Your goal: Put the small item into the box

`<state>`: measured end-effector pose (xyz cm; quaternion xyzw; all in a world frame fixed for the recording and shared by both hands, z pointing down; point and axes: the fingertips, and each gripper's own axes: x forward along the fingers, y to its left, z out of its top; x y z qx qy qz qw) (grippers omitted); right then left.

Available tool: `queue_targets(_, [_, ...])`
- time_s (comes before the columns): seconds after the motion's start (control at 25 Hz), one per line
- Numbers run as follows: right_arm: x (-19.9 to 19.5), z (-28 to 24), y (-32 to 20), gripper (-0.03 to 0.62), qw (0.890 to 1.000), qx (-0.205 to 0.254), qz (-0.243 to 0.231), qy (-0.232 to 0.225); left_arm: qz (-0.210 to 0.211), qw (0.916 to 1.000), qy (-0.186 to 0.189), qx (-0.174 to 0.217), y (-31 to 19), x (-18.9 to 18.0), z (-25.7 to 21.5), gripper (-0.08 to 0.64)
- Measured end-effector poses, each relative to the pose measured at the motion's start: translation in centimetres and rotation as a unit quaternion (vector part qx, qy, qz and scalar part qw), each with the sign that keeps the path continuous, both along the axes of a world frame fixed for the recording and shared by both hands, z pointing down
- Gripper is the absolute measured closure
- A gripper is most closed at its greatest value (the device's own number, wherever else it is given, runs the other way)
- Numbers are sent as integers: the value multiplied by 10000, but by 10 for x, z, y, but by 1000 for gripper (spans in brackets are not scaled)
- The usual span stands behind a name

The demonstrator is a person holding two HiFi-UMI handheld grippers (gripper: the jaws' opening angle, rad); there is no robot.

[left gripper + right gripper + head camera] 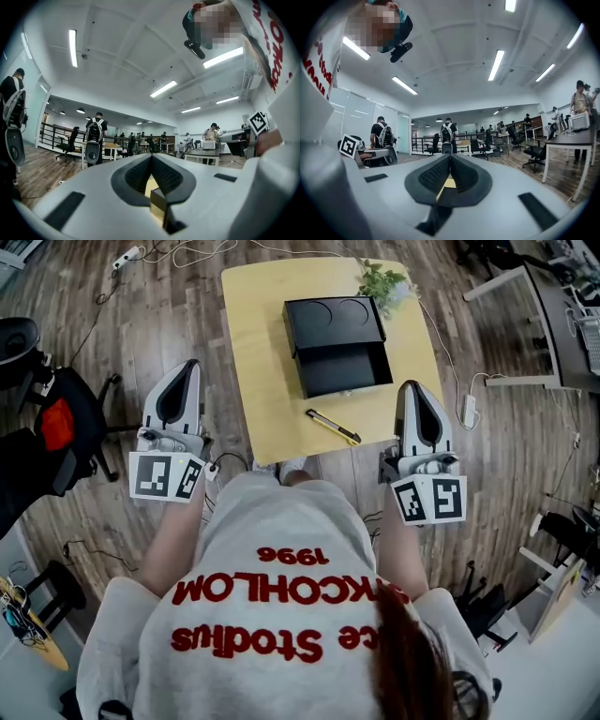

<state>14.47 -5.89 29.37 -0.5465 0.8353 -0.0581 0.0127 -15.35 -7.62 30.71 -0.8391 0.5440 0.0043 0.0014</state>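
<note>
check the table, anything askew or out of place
Nothing spilled or broken. The black box stands open toward the person, and the yellow utility knife lies at a slant near the front edge of the table.

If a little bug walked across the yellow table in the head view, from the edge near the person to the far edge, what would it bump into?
yellow utility knife → black box → green plant
</note>
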Motion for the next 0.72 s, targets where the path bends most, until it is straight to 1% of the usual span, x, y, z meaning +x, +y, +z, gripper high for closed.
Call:
queue_targets(0.24, [5, -6, -38, 586, 9994, 75, -339, -5, -330, 9995, 13, 14, -19, 4, -3, 554])
queue_targets(0.4, [6, -4, -52, 586, 9990, 63, -447, -17, -418, 9991, 40, -61, -29, 4, 3, 554])
queue_targets(0.6, [-1, 7, -53, 586, 9989, -137, -451, -36, -247, 9994, 107, -214, -43, 3, 14, 554])
queue_targets(0.72, [-9, 25, -52, 586, 9979, -481, -436, 35, -5, 9995, 109, -294, -53, 6, 19, 554])
